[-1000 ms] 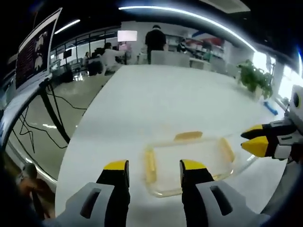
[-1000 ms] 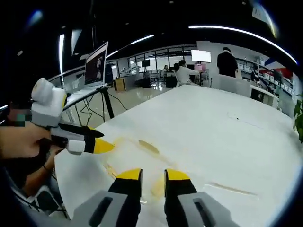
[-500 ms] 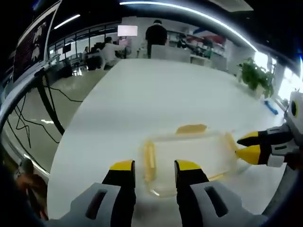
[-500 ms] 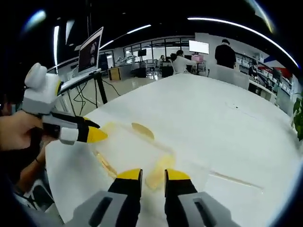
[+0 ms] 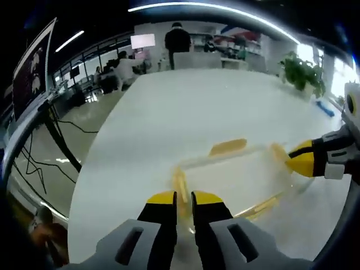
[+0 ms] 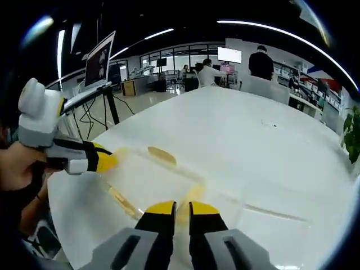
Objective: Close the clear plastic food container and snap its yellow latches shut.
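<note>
Clear plastic food container [image 5: 233, 177] sits on the white table [image 5: 185, 112], near the edge, lid on, outline blurry. Left gripper [image 5: 183, 198] jaws nearly closed, pinching the yellow latch [image 5: 180, 185] on its near short end. Right gripper [image 6: 175, 207] likewise narrowed onto the opposite end latch [image 6: 191, 198]; firm contact is hard to make out. Far side latch [image 5: 228, 147] sticks out flat. Potted plant [image 5: 301, 72] far right, cut off.

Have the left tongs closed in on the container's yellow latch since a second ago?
Yes. In the left gripper view, the left tongs have narrowed from wide apart to pinching the near yellow latch of the clear container.
</note>
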Tool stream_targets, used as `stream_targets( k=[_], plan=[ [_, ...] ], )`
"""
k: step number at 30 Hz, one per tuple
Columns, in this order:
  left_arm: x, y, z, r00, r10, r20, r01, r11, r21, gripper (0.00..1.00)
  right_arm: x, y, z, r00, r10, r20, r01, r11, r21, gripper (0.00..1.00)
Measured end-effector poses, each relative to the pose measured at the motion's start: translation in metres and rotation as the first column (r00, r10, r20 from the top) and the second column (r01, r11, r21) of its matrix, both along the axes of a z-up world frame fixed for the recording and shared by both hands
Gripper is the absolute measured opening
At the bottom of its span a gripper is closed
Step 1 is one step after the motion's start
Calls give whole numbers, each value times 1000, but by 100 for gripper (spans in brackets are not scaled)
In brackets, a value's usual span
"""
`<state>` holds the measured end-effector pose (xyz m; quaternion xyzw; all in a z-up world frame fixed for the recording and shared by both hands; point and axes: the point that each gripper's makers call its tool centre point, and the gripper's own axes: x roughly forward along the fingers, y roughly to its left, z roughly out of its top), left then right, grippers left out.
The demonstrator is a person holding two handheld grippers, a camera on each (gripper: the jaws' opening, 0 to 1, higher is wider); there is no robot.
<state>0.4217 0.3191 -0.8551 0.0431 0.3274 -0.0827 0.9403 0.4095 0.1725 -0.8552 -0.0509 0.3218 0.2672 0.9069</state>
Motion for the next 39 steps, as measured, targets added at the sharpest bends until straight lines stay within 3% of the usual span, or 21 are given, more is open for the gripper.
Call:
stream_targets(
  k=[11,14,17,19,27,39],
  plan=[
    [1,-1,0,1000,-31,1,31,999,6,3,1,0,-1,1000,24,17,-23,999,-29,4],
    [0,-1,0,999,-34,-6,34,999,8,3,2,-1,1,1000,1,2,-1,1000,10,3],
    [-2,0,1,999,-32,-8,32,999,12,3,4,-1,5,997,-67,-37,70,992,102,2],
    [-2,0,5,1000,-24,-2,24,1000,0,3,3,-2,3,998,-43,-37,45,996,74,2],
    [-4,3,19,1000,-8,6,8,1000,-15,3,1,0,7,999,-27,-38,30,996,87,1],
    [-10,9,43,999,48,2,-48,999,-12,2,-2,3,33,999,-21,-26,25,985,169,1]
  ],
)
